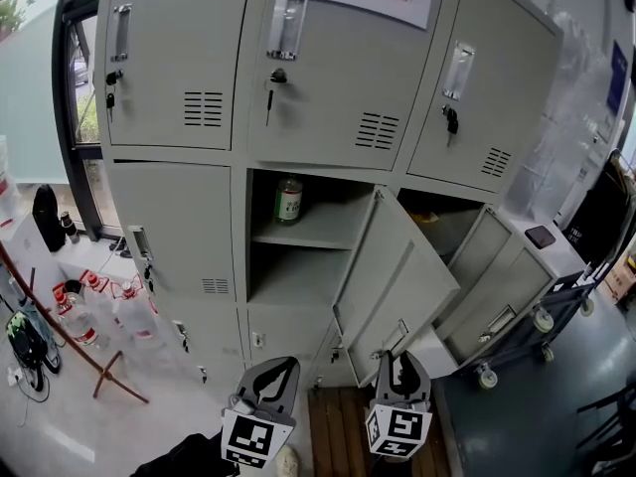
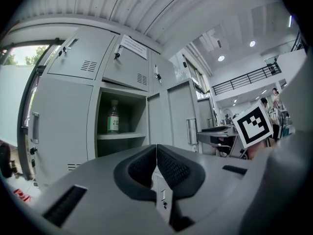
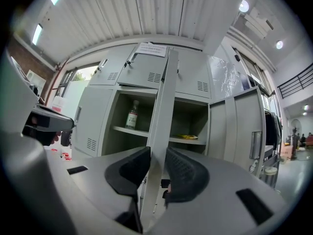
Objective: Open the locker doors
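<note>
**Right gripper pinches the middle door's edge, door half swung**

The right gripper has its jaws drawn in part way onto the free edge of the middle door. The thin sheet stands upright between the two pads, and in the right gripper view they look pressed against it. The left gripper has its jaws together with nothing between them. In the head view it hangs just beside the right one, low in front of the lockers, touching nothing.

The middle door stands out at a wide angle towards the person, baring two shelves with a bottle on the upper one. The right-hand door of that row is open as well. The left door beside them and the three upper doors are shut.

The step in hand looks like swinging the middle door wider. That calls for a pull along an arc round the hinge, not straight back, or the narrow edge may slip from the pads. After that the grip can be let go and a handle on one of the shut doors taken, the left one being nearest
</note>
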Available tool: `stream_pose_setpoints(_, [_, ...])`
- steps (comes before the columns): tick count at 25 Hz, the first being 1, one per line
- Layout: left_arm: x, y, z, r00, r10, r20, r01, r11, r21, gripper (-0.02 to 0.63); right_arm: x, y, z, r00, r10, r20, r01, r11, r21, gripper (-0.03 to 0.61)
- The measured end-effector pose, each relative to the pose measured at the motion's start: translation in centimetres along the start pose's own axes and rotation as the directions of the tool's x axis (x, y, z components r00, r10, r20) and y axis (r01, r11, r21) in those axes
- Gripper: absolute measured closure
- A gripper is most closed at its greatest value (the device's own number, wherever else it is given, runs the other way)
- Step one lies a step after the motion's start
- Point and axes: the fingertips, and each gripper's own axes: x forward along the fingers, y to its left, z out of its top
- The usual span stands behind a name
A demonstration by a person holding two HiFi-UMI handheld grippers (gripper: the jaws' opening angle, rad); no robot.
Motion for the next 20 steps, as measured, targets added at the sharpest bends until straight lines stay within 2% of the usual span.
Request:
stream_pose_setpoints(11, [1.2, -0.2, -0.2, 1.0, 0.0, 0.0, 0.0, 1.0, -0.01, 0.59, 0.4, -1.1, -0.2, 1.0, -0.004, -0.004, 0.004, 1.0, -0.001, 0.463])
stream_pose_setpoints(20, [-0.1, 0.1, 0.5, 1.0, 0.018, 0.01, -0.018, 1.0, -0.005, 0.589, -0.8, -0.6, 0.4, 1.0, -0.004, 0.001, 0.004, 1.0, -0.01, 0.457])
